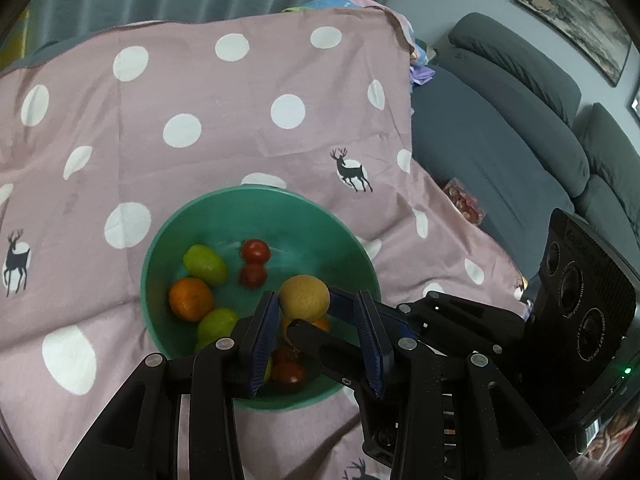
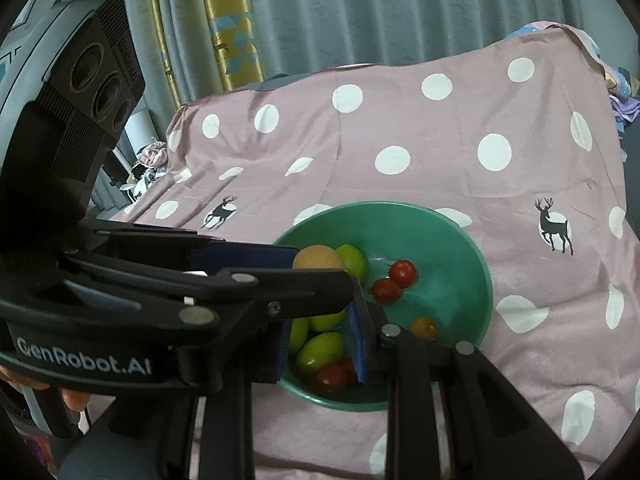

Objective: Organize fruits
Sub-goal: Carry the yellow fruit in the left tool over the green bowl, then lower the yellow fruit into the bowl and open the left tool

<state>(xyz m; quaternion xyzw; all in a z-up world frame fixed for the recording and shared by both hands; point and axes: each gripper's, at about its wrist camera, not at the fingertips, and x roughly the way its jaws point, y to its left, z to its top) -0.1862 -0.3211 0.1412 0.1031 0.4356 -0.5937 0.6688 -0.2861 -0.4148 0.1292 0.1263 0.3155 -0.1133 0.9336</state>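
- A round, yellow-tan fruit with a matt, finely pitted skin [image 1: 304, 298] is seen over the near side of a green round bowl [image 1: 256, 196], above the other fruit lying inside.
- The bowl is set on a pink cloth with white dots and deer prints [image 1: 240, 120].
- The pads of the left gripper [image 1: 317, 300] are spread apart, and the fruit is pressed against one pad only.
- The pads of the right gripper [image 2: 320, 344] are likewise parted over the bowl. Both sets of fingers are crossed at the fruit, so which of them, if either, clamps it cannot be told.
- The fruit is judged firm and fairly light, but liable to roll. It is best taken across its widest middle, with gentle pressure so the skin is not bruised.
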